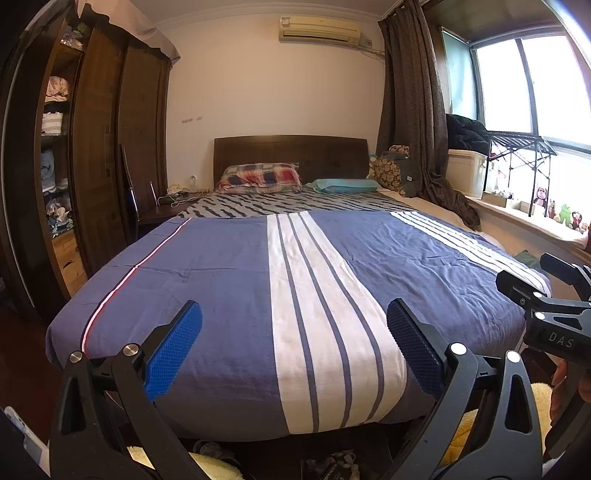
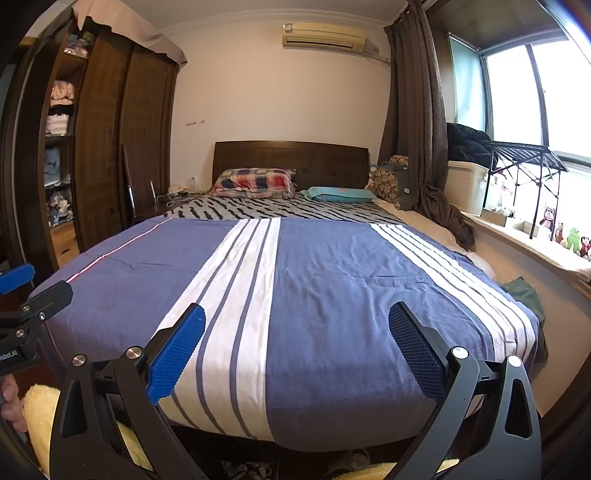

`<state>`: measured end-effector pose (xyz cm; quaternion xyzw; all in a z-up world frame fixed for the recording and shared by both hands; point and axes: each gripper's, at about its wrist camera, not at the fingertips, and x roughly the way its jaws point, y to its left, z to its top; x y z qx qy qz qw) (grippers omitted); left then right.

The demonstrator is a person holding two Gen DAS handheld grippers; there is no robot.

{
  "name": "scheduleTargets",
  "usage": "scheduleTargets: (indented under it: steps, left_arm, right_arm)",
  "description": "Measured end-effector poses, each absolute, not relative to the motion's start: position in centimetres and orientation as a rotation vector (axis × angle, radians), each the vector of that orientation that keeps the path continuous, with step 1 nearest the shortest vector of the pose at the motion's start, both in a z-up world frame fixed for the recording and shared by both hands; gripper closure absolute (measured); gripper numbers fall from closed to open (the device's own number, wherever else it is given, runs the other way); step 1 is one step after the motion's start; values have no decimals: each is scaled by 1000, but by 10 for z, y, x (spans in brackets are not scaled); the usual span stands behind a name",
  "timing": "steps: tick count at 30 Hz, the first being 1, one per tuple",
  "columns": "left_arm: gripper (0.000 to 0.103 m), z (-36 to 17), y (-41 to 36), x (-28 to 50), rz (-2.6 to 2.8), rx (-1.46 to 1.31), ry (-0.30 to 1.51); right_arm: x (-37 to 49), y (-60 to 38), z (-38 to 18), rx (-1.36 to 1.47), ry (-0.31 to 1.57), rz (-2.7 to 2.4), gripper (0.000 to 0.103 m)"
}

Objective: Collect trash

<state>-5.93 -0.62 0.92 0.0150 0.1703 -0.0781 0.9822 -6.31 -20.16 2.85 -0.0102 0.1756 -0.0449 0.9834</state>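
Both views look up the length of a double bed from its foot. The left hand-held gripper (image 1: 294, 347) has its two black fingers spread wide with nothing between them, their inner pads (image 1: 173, 350) faced in blue, finely dimpled rubber; the right hand-held gripper (image 2: 297, 350) stands the same way, spread and bare, over the near edge of the bed. In the left view the other gripper's black body shows at the right edge with the letters "DAS" readable; in the right view the neighbouring tool at the left edge bears writing ending in "AI", the rest cut off. The duvet (image 1: 229, 266) is soft, lightly creased cotton in dusty blue with a broad white band carrying thin blue stripes, a second striped white band toward the window side, and one thin pink line near the wardrobe side. Beyond it lies a black-and-white zigzag sheet (image 1: 280, 206), then two pillows — a red, blue and cream plaid one (image 1: 258, 178) and a flatter teal one (image 1: 341, 185) — against a dark wooden headboard (image 1: 291, 151). A dark wooden wardrobe (image 2: 107, 147) stands open at the left with folded clothes on its shelves, a cream air conditioner (image 2: 324, 36) hangs high on the wall, and a brown curtain (image 2: 415, 110) drapes beside the window. No trash can be made out on the bed; only small, blurred clutter (image 2: 247, 469) lies on the floor under its foot.
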Motion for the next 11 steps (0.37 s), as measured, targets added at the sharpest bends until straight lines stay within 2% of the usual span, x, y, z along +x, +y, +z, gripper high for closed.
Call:
scheduleTargets:
  steps: [11]
  left_arm:
    - [8, 10, -4, -54, -159, 24, 374]
  right_arm:
    - [-62, -202, 29, -20, 354, -90, 3]
